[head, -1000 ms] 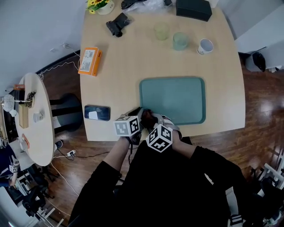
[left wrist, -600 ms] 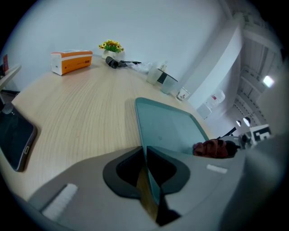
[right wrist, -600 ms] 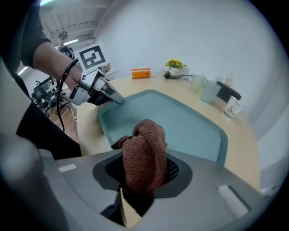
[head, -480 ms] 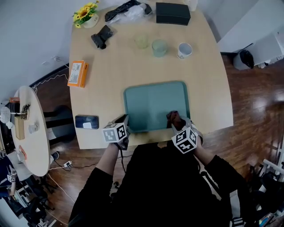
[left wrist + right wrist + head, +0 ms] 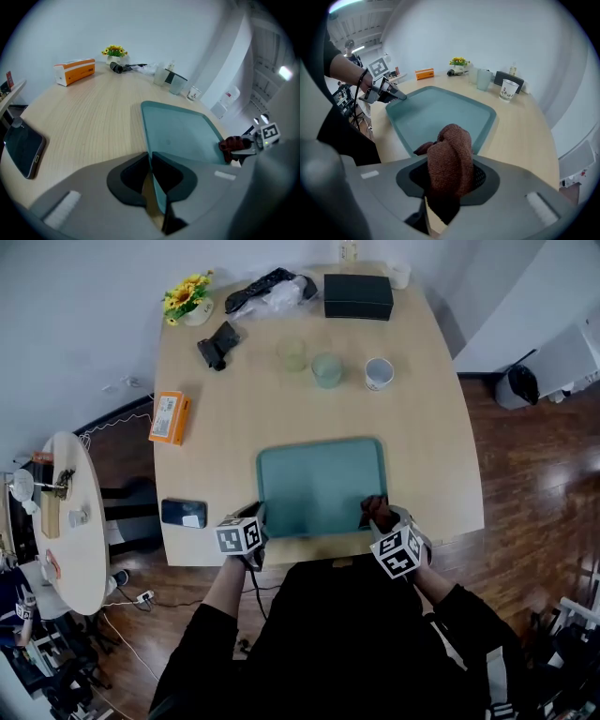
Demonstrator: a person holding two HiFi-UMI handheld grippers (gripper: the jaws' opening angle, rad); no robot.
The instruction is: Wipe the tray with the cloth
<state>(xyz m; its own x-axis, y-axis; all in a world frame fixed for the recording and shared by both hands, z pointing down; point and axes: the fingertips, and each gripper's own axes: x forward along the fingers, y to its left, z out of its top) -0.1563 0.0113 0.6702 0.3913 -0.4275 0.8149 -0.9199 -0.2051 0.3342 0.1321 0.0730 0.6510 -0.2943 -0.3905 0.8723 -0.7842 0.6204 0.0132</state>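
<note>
A teal tray lies near the table's front edge. My left gripper is shut on the rim of its near left corner; in the left gripper view the tray edge runs straight between the closed jaws of that gripper. My right gripper is shut on a bunched reddish-brown cloth over the tray's near right corner. In the right gripper view the cloth bulges out between the jaws, with the tray beyond it and the left gripper at the tray's far corner.
A black phone lies left of the tray and an orange box farther back. Two glasses, a paper cup, a black box and flowers stand at the table's far end. A round side table stands at the left.
My right gripper carried the cloth from beside the left gripper along the tray's near edge to its right corner. The left gripper stayed at the near left corner.
</note>
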